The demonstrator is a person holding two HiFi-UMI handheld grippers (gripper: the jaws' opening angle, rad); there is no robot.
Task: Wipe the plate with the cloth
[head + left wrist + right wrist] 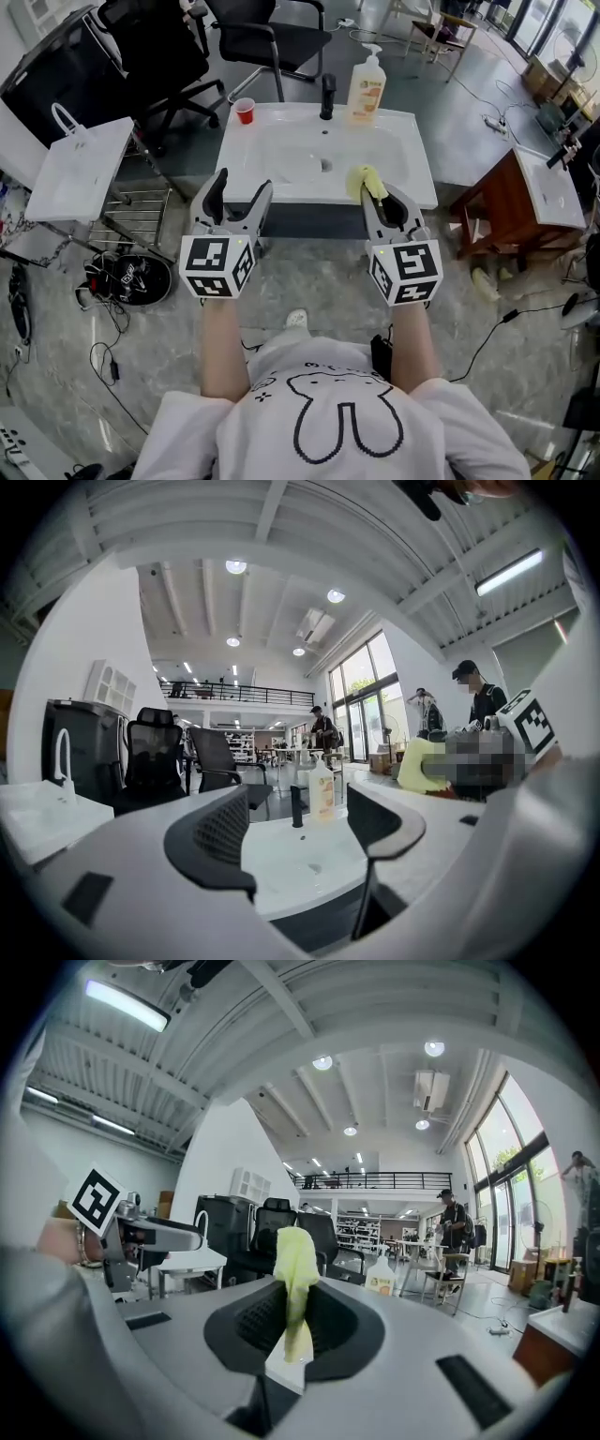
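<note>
No plate shows in any view. My right gripper [377, 195] is shut on a yellow-green cloth [364, 178], held above the front rim of the white sink [281, 150]. In the right gripper view the cloth [295, 1274] sticks up, pinched between the closed jaws [295, 1314]. My left gripper [244, 184] stands open and holds nothing, level with the right one, over the sink's front left. The left gripper view looks through its spread jaws [305, 834] at the basin [309, 860], with the cloth [422, 764] at the right.
On the sink's back rim stand a black tap [327, 97], a soap pump bottle [367, 86] and a red cup [245, 111]. A white table with a bag [80, 169] is at the left, a wooden side table [525, 202] at the right, office chairs [267, 42] behind.
</note>
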